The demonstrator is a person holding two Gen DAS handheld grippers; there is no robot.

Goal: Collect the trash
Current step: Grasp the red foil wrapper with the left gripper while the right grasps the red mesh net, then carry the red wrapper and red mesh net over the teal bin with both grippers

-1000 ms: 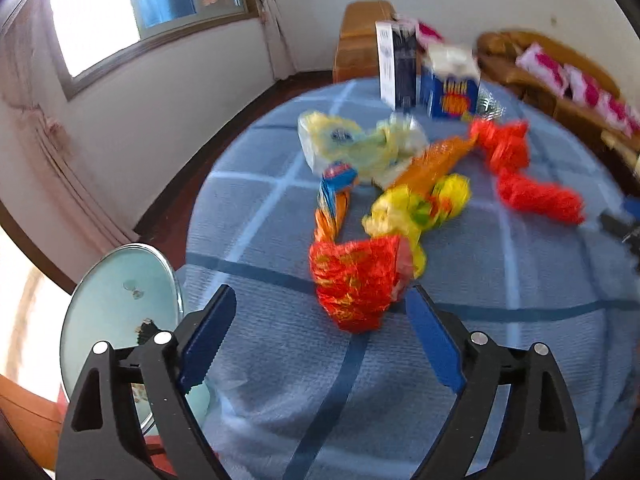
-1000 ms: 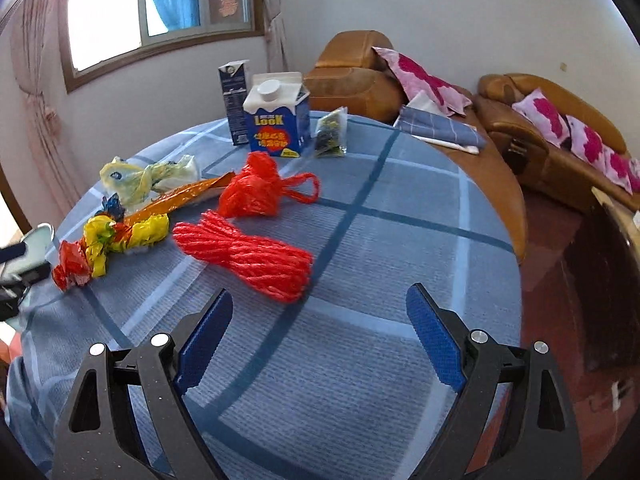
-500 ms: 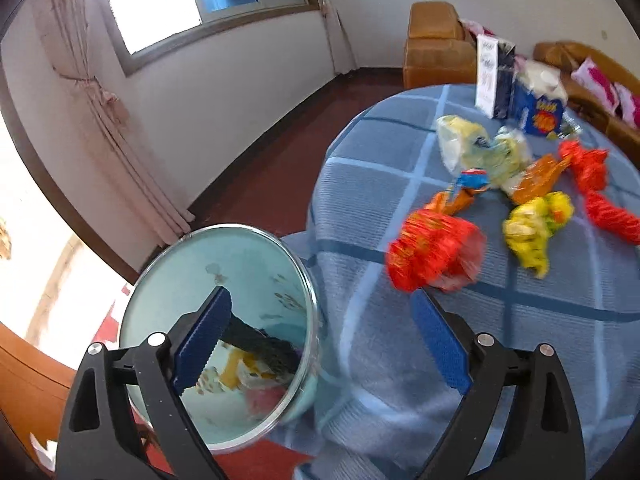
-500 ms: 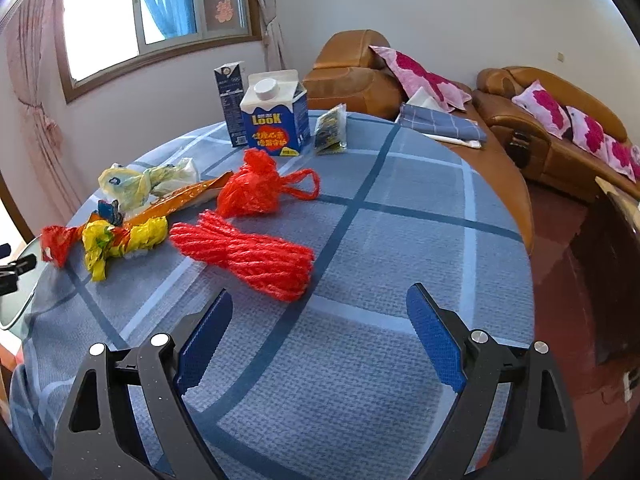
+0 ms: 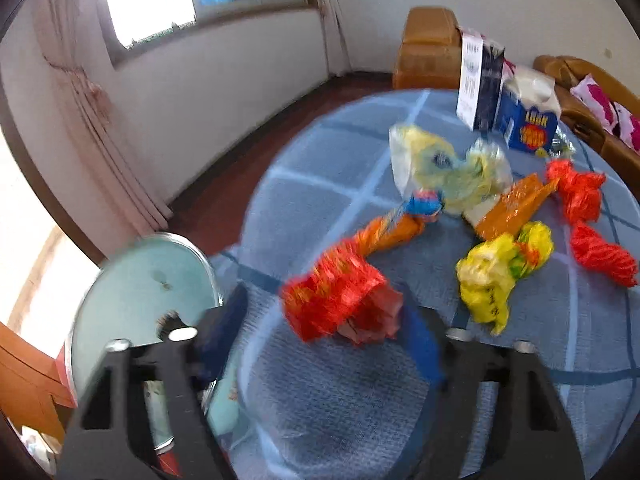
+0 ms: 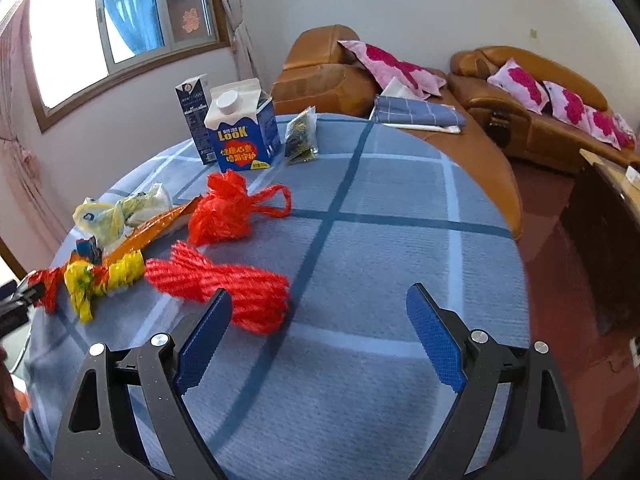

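Observation:
A crumpled red wrapper (image 5: 340, 304) lies near the table's edge, between the jaws of my left gripper (image 5: 320, 316). The jaws are closing; the right pad sits by the wrapper, while the left pad stands clear of it. Behind it lie an orange twisted wrapper (image 5: 388, 232), a yellow bag (image 5: 496, 272) and a pale yellow-green bag (image 5: 444, 168). A light blue-green trash bin (image 5: 140, 292) stands beside the table, at lower left. My right gripper (image 6: 320, 296) hovers open over the cloth, with a red mesh bundle (image 6: 224, 280) just past its left finger.
The round table has a blue checked cloth (image 6: 380, 240). At its far side stand a blue milk carton (image 6: 240, 136), a dark carton (image 6: 194, 116) and a small packet (image 6: 302, 136). A second red mesh bag (image 6: 228, 208) lies mid-table. Brown sofas with pink cushions (image 6: 532, 92) line the wall.
The left view swung from the bin back onto the table, and its jaws have narrowed around the red wrapper. The right view rolled slightly; the red mesh bundle now sits by its left finger.

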